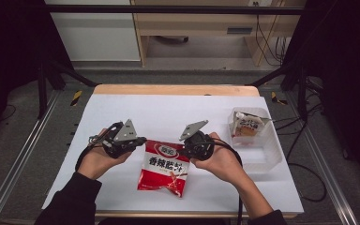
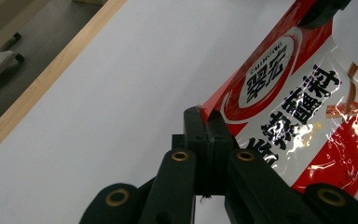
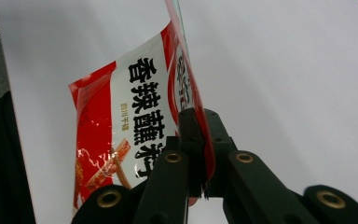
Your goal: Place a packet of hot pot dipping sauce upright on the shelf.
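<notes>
A red and white snack packet [image 1: 165,168] with black characters is held between my two grippers near the front of the white table [image 1: 122,110]. My left gripper [image 1: 142,140] is shut on its top left corner. My right gripper [image 1: 186,148] is shut on its top right corner. In the left gripper view the jaws [image 2: 208,122] are pressed together on the packet [image 2: 298,102] at a red corner. The right gripper view has the jaws [image 3: 199,122] clamped on the top edge of the packet [image 3: 135,107], which hangs down toward the table.
A clear plastic bin [image 1: 265,157] stands at the right of the table, with another snack packet [image 1: 247,125] upright at its far end. A wooden strip [image 1: 176,90] marks the table's far edge. Black frame posts stand at both sides.
</notes>
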A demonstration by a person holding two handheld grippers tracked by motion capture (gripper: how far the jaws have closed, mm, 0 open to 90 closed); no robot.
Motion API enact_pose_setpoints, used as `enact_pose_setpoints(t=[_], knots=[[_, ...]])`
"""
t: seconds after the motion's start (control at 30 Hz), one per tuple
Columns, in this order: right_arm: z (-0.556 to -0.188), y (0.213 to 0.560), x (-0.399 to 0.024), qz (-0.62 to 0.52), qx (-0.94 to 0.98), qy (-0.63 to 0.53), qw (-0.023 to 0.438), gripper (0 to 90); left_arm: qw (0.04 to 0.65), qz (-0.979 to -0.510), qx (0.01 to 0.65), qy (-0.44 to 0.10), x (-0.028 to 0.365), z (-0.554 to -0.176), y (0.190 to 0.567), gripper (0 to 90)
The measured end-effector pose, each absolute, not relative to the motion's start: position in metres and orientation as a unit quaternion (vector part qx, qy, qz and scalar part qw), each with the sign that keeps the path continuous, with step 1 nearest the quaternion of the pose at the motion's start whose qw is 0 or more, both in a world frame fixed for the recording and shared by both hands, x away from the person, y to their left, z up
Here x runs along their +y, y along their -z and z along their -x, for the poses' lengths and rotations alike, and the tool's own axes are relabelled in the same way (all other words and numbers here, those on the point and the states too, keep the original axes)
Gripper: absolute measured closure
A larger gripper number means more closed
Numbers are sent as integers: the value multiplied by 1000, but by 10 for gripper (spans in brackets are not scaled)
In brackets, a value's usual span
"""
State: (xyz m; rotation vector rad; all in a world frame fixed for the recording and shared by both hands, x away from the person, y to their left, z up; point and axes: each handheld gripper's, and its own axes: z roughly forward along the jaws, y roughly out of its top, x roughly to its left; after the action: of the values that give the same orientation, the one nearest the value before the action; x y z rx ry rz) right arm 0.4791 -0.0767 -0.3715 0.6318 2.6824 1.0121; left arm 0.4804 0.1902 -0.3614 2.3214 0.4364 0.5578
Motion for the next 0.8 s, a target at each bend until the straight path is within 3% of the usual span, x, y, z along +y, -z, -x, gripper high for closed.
enact_pose_setpoints(t=[0.1, 0.23, 0.27, 0.33, 0.37, 0.4, 0.43, 0.53, 0.8], knots=[[-479, 366, -73, -211, 909, -345, 101, 898, 352, -894, 170, -220, 195, -477, 357, 900], [-480, 358, -70, -204, 910, -347, 97, 899, 378, -881, 180, -220, 204, -473, 349, 831], [-479, 354, -69, -204, 910, -349, 94, 899, 389, -876, 182, -219, 209, -472, 346, 743], [-479, 353, -68, -201, 910, -351, 94, 899, 396, -872, 185, -220, 211, -470, 345, 707], [-479, 350, -68, -200, 909, -352, 93, 899, 402, -868, 190, -221, 213, -469, 345, 629], [-480, 346, -67, -196, 909, -356, 92, 899, 409, -863, 195, -222, 216, -467, 344, 492], [-480, 346, -67, -196, 909, -356, 92, 899, 416, -860, 199, -221, 217, -465, 344, 492], [-480, 338, -65, -191, 909, -358, 95, 899, 427, -849, 214, -226, 224, -456, 348, 313], [-479, 328, -64, -184, 912, -356, 93, 899, 431, -838, 249, -222, 237, -444, 371, 167]])
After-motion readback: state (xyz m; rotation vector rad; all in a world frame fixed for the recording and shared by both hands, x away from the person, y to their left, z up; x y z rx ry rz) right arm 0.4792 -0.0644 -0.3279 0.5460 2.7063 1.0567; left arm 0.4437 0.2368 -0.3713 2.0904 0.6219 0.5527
